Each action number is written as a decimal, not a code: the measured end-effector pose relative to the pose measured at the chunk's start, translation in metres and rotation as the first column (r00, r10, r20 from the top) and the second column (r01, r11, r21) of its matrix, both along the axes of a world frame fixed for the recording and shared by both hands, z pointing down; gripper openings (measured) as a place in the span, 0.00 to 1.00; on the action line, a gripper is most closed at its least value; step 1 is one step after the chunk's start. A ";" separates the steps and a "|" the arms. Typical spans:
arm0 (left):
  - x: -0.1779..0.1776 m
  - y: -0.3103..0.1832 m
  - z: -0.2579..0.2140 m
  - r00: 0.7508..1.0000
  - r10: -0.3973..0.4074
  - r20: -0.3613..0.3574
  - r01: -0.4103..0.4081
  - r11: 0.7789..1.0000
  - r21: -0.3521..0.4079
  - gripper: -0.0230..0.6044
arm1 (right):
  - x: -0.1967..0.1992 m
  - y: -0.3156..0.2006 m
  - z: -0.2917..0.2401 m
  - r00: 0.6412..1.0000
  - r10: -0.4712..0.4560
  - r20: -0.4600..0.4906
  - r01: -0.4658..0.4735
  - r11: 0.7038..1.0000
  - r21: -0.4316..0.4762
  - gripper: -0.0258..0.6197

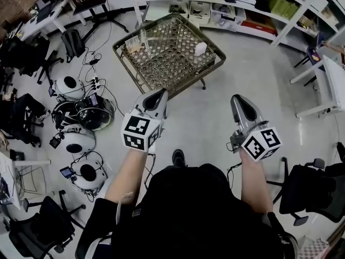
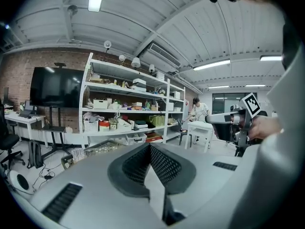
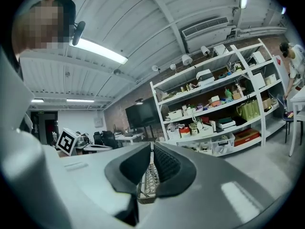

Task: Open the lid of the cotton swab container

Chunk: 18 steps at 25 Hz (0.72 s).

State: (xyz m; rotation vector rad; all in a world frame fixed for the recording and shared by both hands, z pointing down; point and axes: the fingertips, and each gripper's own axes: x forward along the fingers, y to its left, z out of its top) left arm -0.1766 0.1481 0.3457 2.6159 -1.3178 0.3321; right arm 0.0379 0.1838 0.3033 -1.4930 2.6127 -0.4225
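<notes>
On the low mesh-topped table [image 1: 178,69] ahead stand a clear plastic container [image 1: 136,43] at the left and a small white round object [image 1: 200,48] at the right; I cannot tell which holds the swabs. Both grippers hang in the air well short of the table, pointing toward it. My left gripper [image 1: 160,93] is shut with nothing in it; its pads meet in the left gripper view [image 2: 149,146]. My right gripper [image 1: 237,99] is also shut and holds nothing; a thin slit below its tips [image 3: 152,146] shows the table [image 3: 149,178].
White shelving [image 1: 232,9] with boxes lines the wall behind the table. Round white devices [image 1: 75,139] and cables lie on the floor at the left, office chairs [image 1: 312,188] stand at the right, and a white desk [image 1: 329,85] is at the far right.
</notes>
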 end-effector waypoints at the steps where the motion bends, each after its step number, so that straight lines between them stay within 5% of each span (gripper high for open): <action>1: -0.001 -0.005 0.000 1.000 0.002 0.000 -0.002 1.000 -0.001 0.03 | -0.002 -0.004 0.001 1.000 0.000 0.005 0.000 1.000 -0.002 0.09; 18: 0.029 -0.064 0.023 0.999 0.015 0.037 -0.013 0.999 -0.052 0.03 | 0.026 -0.079 0.022 0.998 0.002 0.065 0.000 1.000 -0.031 0.09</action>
